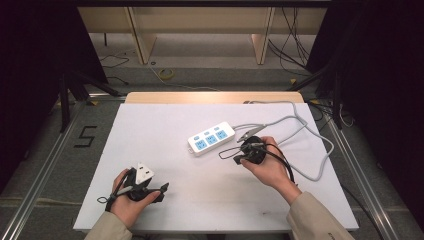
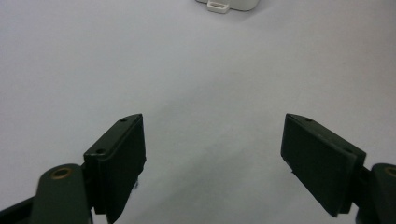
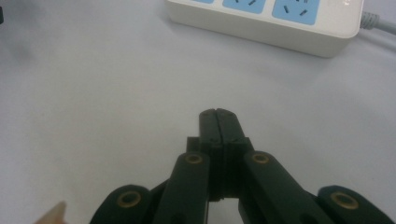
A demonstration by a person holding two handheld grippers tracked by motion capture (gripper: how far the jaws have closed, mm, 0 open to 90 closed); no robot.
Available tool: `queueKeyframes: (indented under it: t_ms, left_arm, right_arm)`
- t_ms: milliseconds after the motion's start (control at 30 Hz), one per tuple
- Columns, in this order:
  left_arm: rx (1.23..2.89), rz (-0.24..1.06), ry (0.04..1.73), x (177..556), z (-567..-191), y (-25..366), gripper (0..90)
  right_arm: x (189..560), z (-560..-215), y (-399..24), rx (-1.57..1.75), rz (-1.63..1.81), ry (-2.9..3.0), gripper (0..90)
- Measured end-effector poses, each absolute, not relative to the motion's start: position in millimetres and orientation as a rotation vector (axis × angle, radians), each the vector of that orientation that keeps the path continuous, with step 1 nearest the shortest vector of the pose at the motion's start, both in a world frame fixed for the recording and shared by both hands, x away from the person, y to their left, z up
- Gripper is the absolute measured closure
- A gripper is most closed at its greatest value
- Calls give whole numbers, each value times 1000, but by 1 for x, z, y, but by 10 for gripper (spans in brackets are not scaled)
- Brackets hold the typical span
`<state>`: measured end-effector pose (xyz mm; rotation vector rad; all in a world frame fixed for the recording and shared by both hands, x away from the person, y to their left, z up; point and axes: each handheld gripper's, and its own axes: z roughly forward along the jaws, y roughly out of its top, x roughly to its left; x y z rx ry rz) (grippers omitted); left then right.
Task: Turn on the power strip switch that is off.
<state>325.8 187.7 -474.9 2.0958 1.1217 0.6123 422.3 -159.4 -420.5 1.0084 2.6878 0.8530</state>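
Note:
A white power strip with blue sockets lies in the middle of the white table; its grey cable loops off to the right. My left gripper rests low at the front left, held in a hand. In the left gripper view it stands wide open over bare table, and one end of the strip shows far ahead. My right gripper sits just right of the strip. In the right gripper view its jaws are shut on nothing, pointing at the strip a short way ahead.
The cable leaves the strip's right end and runs to the table's far right corner. Beyond the table are a wooden bench frame, floor cables and dark stands on both sides.

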Motion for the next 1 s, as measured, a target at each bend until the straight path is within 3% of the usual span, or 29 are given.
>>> queueKeyframes:
  t_ms: [1000]
  left_arm:
    - [2083,617,1129,326,-474,189,218]
  right_arm:
    - [449,-414,-119,978,805,2750,900]
